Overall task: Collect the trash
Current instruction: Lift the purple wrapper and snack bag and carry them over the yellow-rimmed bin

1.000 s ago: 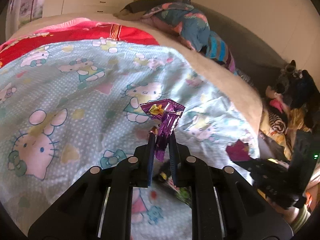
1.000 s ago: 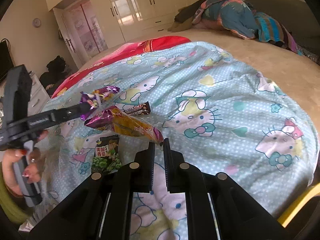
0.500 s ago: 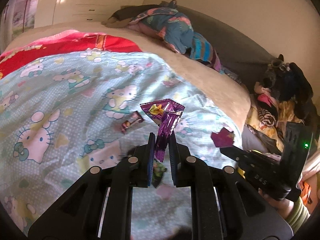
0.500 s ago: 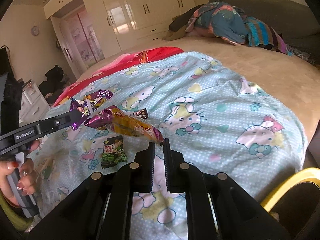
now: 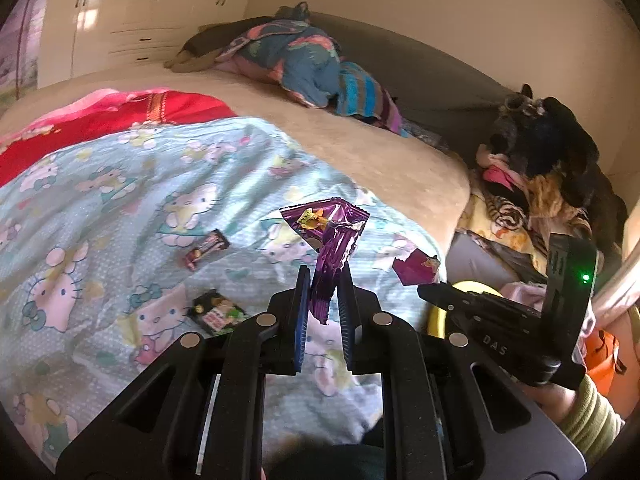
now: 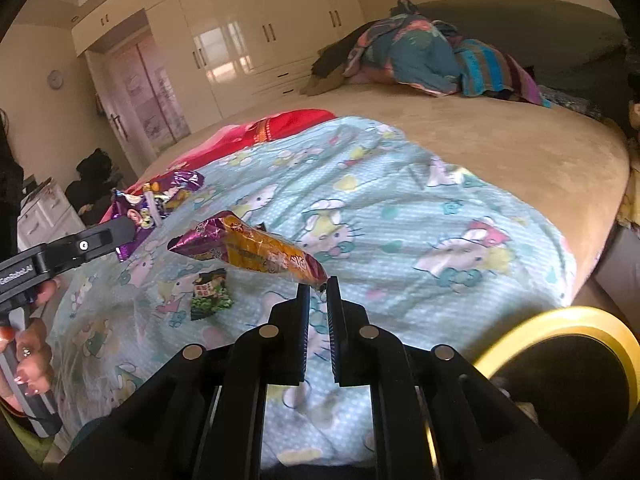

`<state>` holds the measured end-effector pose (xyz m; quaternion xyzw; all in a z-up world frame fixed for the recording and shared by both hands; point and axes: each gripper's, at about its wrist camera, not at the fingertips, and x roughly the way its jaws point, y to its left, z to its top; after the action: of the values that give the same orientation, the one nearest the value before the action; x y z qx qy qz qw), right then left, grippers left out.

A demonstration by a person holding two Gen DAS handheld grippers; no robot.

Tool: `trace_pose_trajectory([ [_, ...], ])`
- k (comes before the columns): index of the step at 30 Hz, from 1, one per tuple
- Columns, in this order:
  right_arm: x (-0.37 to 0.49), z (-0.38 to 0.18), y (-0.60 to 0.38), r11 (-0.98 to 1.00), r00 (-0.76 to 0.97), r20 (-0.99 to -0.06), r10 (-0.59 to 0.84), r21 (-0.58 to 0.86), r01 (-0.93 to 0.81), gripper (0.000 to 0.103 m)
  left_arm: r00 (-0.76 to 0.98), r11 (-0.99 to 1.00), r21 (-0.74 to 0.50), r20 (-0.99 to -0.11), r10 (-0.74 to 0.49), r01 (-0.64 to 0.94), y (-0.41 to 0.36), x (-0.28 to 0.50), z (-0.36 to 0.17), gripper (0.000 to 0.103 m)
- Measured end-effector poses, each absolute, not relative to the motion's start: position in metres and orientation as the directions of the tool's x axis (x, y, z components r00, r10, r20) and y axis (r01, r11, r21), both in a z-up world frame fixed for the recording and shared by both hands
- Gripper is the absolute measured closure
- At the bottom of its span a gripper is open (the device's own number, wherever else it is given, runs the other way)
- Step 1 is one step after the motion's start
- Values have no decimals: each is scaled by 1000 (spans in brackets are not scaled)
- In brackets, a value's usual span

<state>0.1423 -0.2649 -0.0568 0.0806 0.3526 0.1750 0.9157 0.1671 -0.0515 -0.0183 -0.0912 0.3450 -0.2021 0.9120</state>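
Wrappers ride clamped in both tools: purple wrapper [image 5: 334, 236] in the left tool [image 5: 324, 280], orange packet [image 6: 256, 250] in the right tool [image 6: 318, 288], near the yellow-rimmed bin [image 6: 560, 316]. Two wrappers, green packet [image 5: 218, 312] and small bar [image 5: 206, 249], remain on the bed [image 5: 100, 200].

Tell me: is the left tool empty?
No, the left tool is shut on a purple wrapper held above the blanket.

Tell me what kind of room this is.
A bedroom, most likely: a wide bed under a cartoon-cat blanket, cream built-in wardrobes along the far wall, and a heap of bedding by the headboard.
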Motion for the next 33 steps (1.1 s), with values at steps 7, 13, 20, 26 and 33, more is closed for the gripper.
trace_pose_trajectory([
  [7,126,-52,-297,938,717,-610,338,284,-200,94,666,885,-295,-583,-466,361,-74,153,-9,94],
  [13,115,-48,-320,944,733,-607,307,294,-153,94,648,868,-290,-579,-495,403,-92,142,-6,94],
  [20,104,-46,-341,949,747,-606,273,297,-107,94,626,850,-280,-581,-521,447,-111,132,-6,94],
  [26,95,-45,-357,953,756,-608,240,295,-65,94,607,831,-266,-580,-543,489,-128,122,-4,94],
  [33,83,-49,-377,957,757,-622,199,288,-15,94,570,804,-263,-590,-572,534,-150,114,-9,94],
])
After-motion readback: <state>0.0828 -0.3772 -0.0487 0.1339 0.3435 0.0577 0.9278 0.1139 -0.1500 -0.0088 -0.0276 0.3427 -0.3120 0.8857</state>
